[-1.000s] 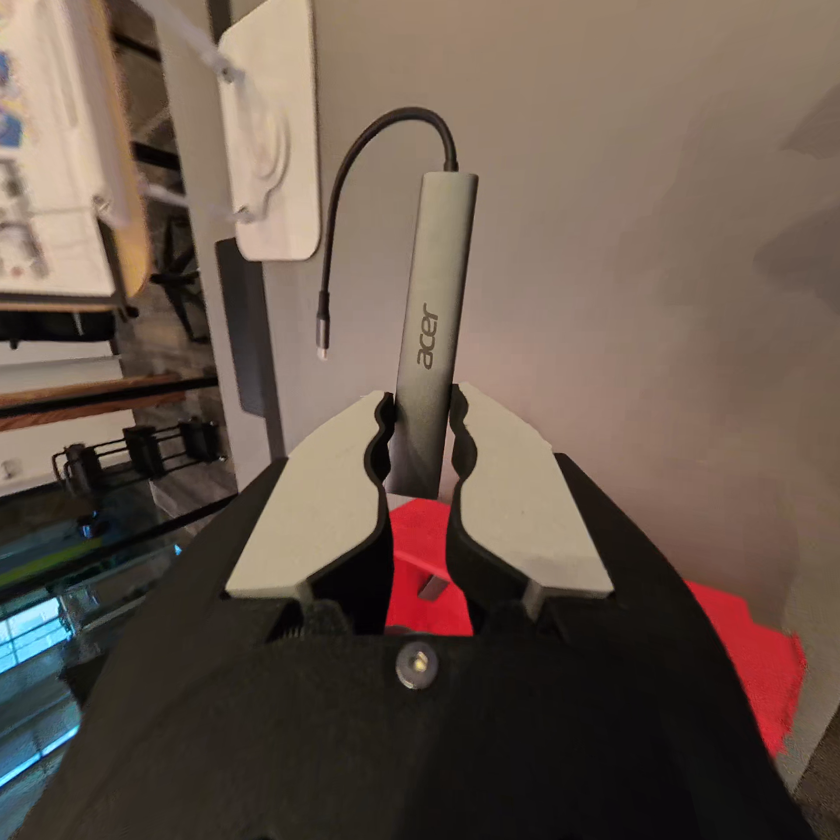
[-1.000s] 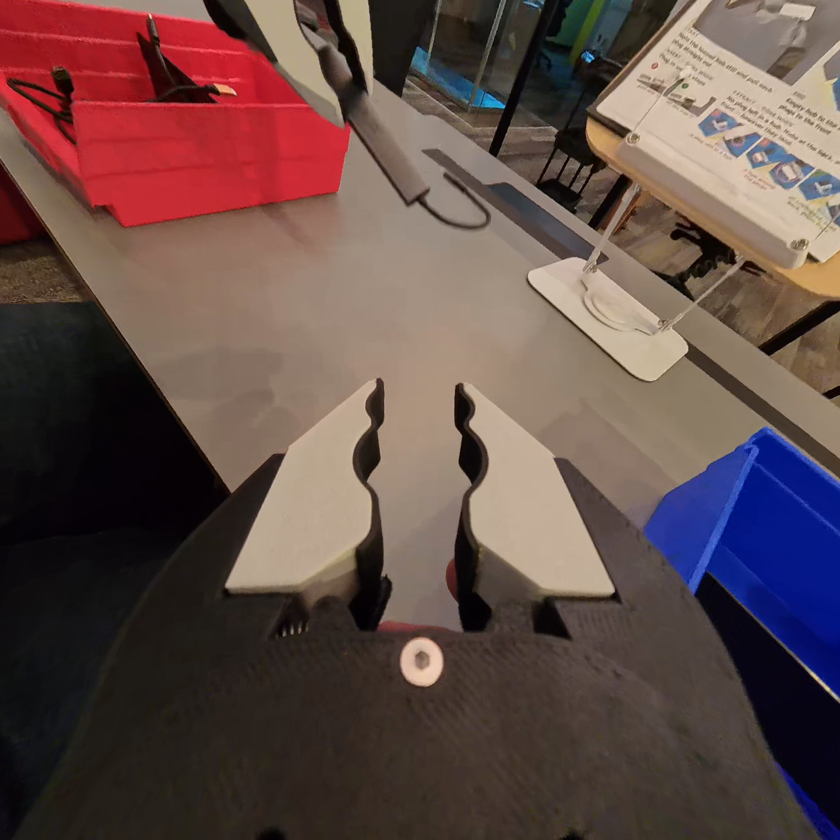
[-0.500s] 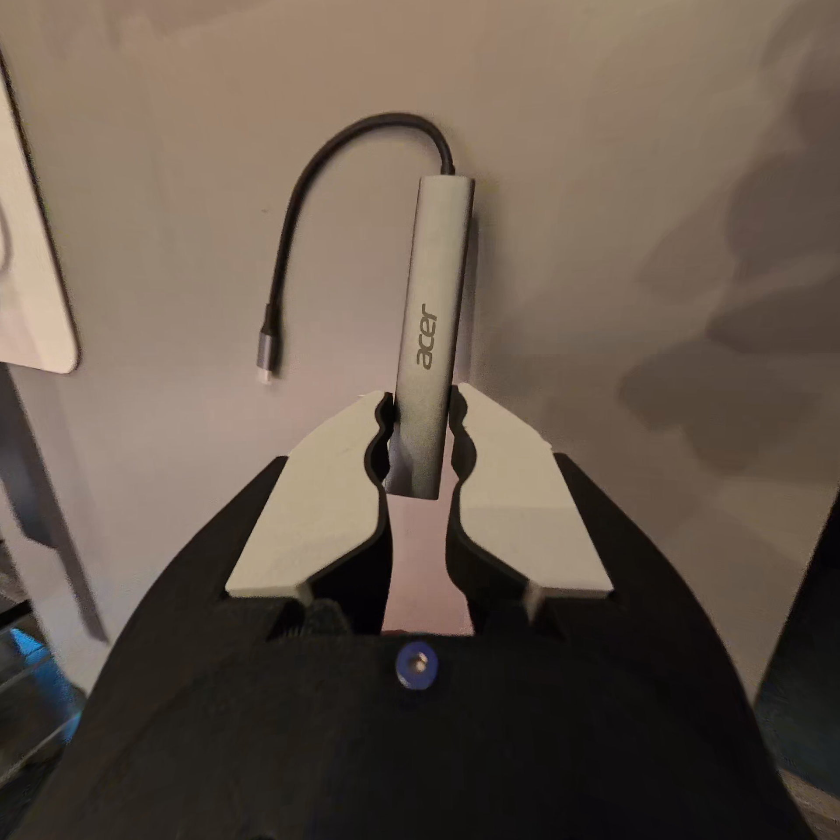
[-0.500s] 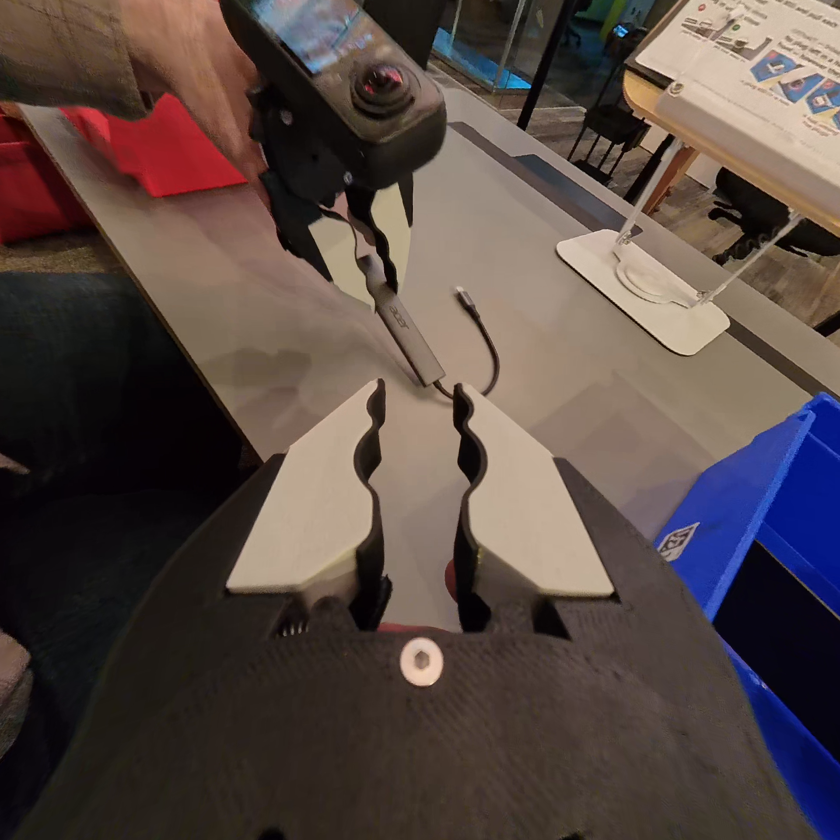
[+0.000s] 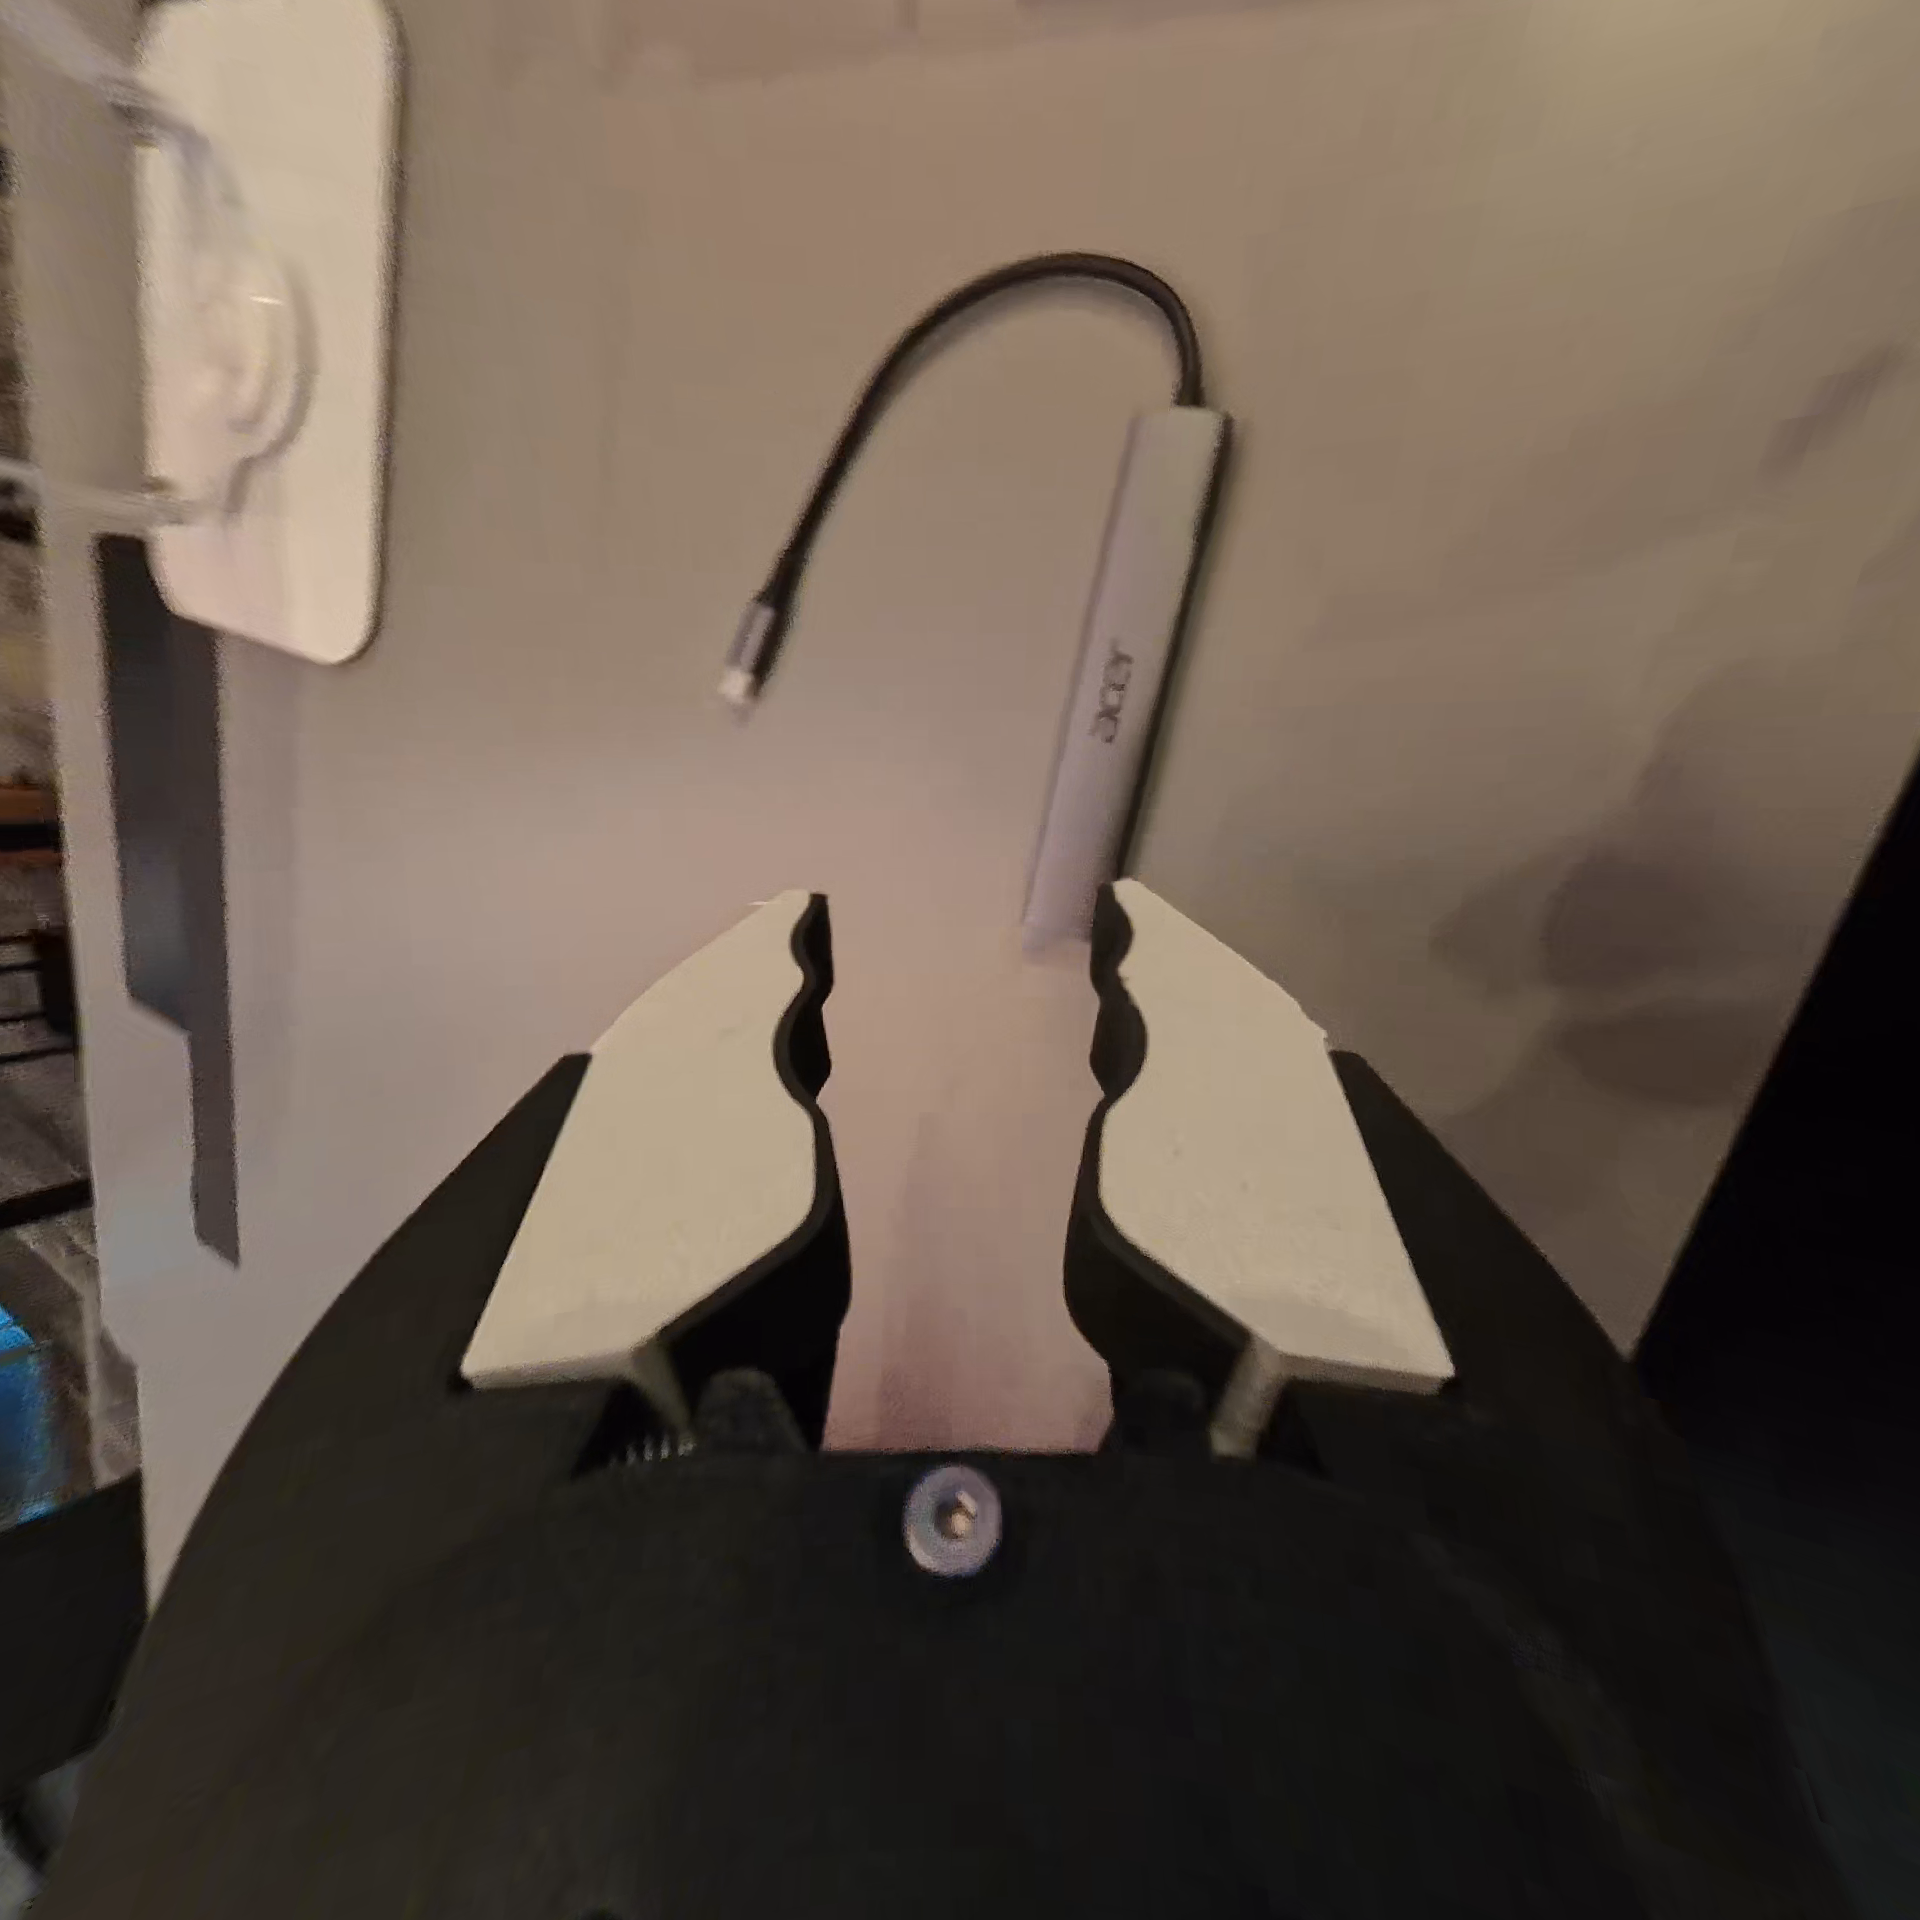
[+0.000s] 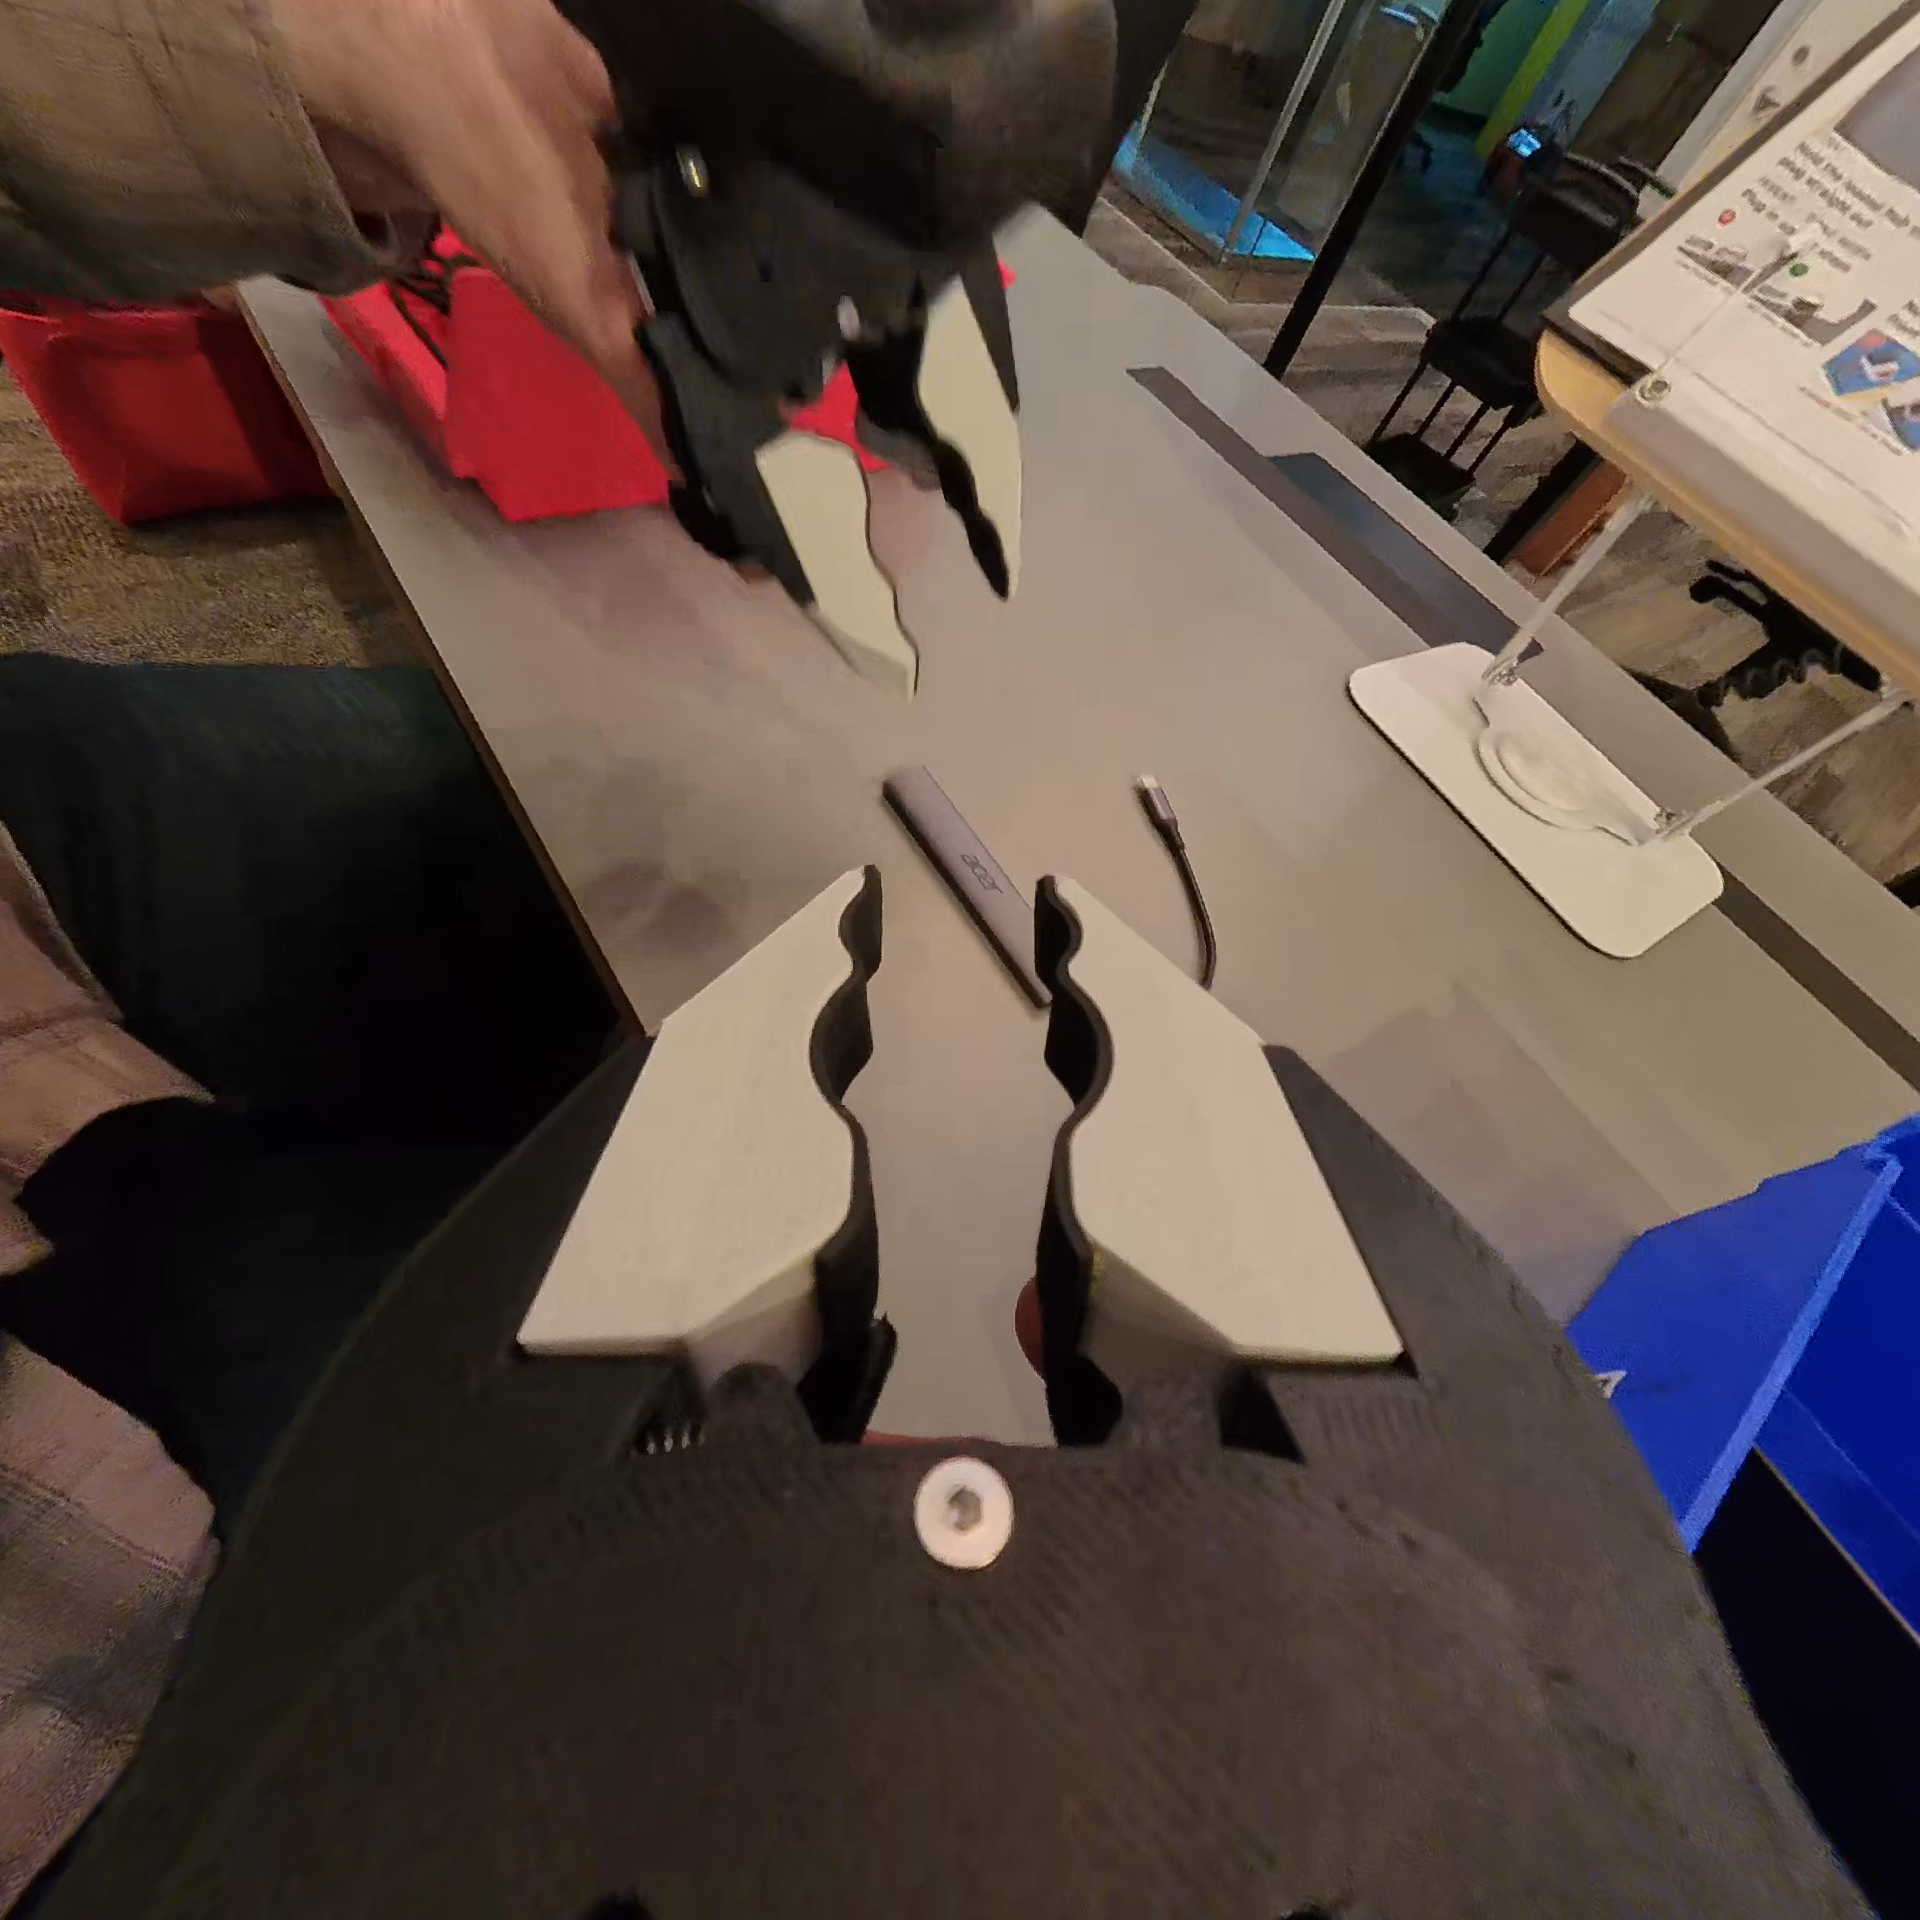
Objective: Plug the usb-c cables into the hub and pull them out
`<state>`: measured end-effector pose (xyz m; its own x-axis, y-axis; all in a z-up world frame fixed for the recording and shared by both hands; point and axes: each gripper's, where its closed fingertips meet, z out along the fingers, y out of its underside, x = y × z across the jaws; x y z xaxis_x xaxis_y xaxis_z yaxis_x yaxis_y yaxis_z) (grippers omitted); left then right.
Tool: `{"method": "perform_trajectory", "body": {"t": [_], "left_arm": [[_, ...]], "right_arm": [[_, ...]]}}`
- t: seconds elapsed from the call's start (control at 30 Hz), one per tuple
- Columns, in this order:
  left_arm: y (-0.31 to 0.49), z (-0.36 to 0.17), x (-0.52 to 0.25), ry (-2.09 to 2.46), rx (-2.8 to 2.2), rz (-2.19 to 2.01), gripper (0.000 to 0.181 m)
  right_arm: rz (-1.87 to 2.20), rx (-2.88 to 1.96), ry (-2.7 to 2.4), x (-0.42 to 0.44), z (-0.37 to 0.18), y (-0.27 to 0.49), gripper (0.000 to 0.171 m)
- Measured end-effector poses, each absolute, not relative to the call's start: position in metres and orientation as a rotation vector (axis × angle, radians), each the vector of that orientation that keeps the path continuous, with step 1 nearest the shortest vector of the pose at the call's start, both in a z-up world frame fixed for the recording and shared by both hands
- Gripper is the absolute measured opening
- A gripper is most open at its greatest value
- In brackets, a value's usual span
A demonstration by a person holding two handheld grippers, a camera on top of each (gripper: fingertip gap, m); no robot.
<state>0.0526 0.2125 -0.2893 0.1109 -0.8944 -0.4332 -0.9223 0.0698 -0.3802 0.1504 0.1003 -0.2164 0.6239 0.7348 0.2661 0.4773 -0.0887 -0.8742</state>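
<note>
Grey tabletop (image 6: 1195,644) was noted beneath both tools. Right gripper (image 6: 956,894) and left gripper (image 5: 961,914) were held spread, empty. Hub (image 6: 966,883) lay flat just beyond, its short cable (image 6: 1184,883) curled beside. Judged light, rigid, slick-sided; best pinched across its long edges, mid-body.

Bare counter (image 6: 1195,623) is lying all around the hub (image 6: 961,883). Its own cable (image 6: 1184,883) is curling just beside it toward the white stand base (image 6: 1538,800). The left claw (image 6: 935,613) is hanging spread above the hub's far end; red bins (image 6: 540,436) are sitting well beyond, a blue bin (image 6: 1745,1320) nearer.
</note>
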Motion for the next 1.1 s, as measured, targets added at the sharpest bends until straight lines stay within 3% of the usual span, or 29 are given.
{"method": "perform_trajectory", "body": {"t": [0.1,0.23,0.4,0.53,0.7,0.83,1.1], "left_arm": [[0.223,-0.243,0.010,1.579,-1.822,0.126,0.044],[0.252,-0.197,-0.105,1.336,-1.889,0.502,0.040],[0.244,-0.203,-0.192,0.992,-2.190,0.235,0.051],[0.230,-0.236,-0.204,0.900,-2.336,-0.002,0.053],[0.228,-0.277,-0.228,0.883,-2.503,0.046,0.055],[0.223,-0.298,-0.209,0.858,-2.541,-0.200,0.050],[0.225,-0.297,-0.203,0.883,-2.523,-0.201,0.005]], "right_arm": [[0.315,-1.715,-0.991,0.142,-0.205,0.097,0.026],[0.456,-1.696,-0.954,0.121,-0.190,0.088,0.026],[0.544,-1.686,-0.993,0.090,-0.179,0.075,0.027],[0.629,-1.653,-0.993,0.064,-0.167,0.063,0.027],[0.665,-1.652,-1.020,0.044,-0.184,0.056,0.027],[0.703,-1.664,-0.989,0.044,-0.190,0.061,0.027],[0.720,-1.678,-0.978,0.048,-0.201,0.063,0.027]]}}
